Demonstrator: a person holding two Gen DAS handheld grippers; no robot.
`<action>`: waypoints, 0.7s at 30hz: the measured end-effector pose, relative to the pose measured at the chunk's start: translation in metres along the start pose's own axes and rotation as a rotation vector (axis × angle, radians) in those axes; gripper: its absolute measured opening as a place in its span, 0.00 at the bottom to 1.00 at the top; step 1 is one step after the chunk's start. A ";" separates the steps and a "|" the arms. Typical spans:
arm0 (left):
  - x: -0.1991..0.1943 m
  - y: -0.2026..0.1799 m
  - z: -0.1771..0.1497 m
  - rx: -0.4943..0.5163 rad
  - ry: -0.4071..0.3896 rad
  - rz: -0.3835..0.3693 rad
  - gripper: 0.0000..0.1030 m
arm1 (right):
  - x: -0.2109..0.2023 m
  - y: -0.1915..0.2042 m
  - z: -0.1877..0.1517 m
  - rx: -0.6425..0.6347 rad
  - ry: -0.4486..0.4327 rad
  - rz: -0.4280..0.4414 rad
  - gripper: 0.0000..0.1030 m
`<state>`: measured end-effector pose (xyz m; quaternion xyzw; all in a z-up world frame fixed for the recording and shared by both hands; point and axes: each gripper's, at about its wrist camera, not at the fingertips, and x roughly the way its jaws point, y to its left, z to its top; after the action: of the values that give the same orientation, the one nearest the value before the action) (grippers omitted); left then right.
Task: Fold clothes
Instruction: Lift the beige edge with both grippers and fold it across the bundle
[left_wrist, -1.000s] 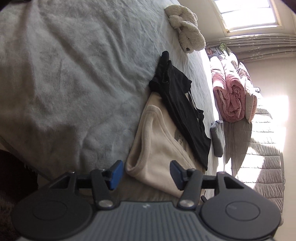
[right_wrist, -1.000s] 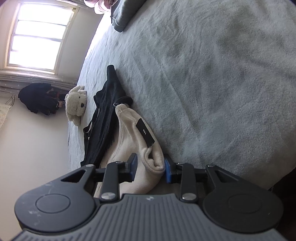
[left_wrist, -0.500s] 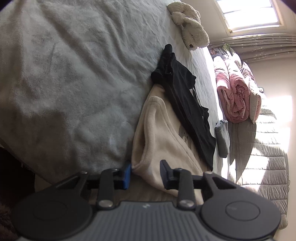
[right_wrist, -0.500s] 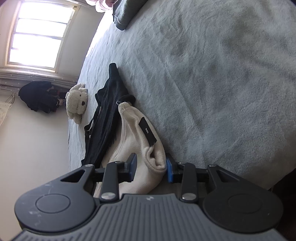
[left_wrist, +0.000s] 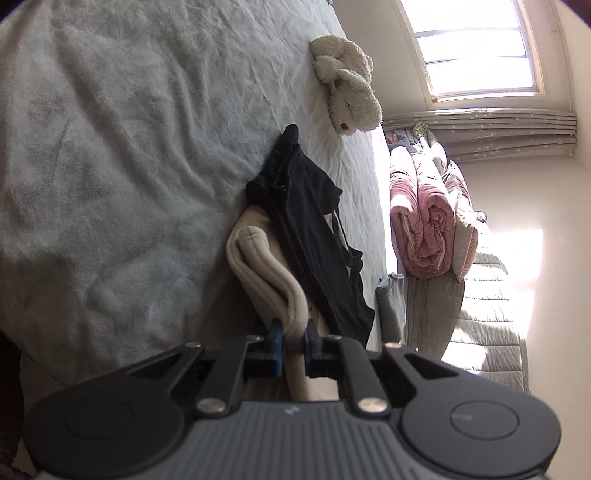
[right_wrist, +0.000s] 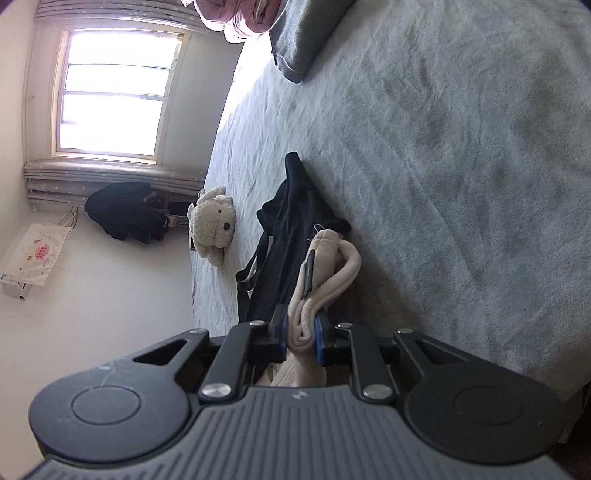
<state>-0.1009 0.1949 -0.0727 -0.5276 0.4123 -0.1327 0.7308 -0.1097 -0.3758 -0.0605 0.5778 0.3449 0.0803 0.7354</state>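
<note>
Both grippers were clamped on the cream garment (left_wrist: 266, 273): left gripper (left_wrist: 293, 338) pinching a bunched edge, right gripper (right_wrist: 301, 334) squeezing a thick fold. Garment lay on the grey bedspread (left_wrist: 110, 147), its far end touching a black garment (left_wrist: 310, 229). Plush toy (right_wrist: 214, 229) well beyond.

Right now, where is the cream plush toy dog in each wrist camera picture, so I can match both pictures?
Left wrist view: the cream plush toy dog lies at upper centre-right, on the grey bed cover.
Right wrist view: the dog lies at centre-left, near the bed's edge.
Shared landmark: the black garment lies between the dog and the gripper in both.
</note>
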 end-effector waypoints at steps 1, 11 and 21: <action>0.000 -0.003 0.003 -0.002 -0.008 -0.010 0.10 | 0.002 0.003 0.003 0.001 -0.006 0.008 0.18; 0.015 -0.037 0.039 -0.019 -0.085 -0.077 0.09 | 0.020 0.036 0.030 0.026 -0.064 0.075 0.17; 0.058 -0.063 0.084 -0.018 -0.162 -0.068 0.09 | 0.067 0.040 0.061 0.160 -0.101 0.054 0.18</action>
<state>0.0128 0.1881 -0.0349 -0.5568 0.3349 -0.1107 0.7520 -0.0116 -0.3765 -0.0459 0.6470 0.2969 0.0431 0.7010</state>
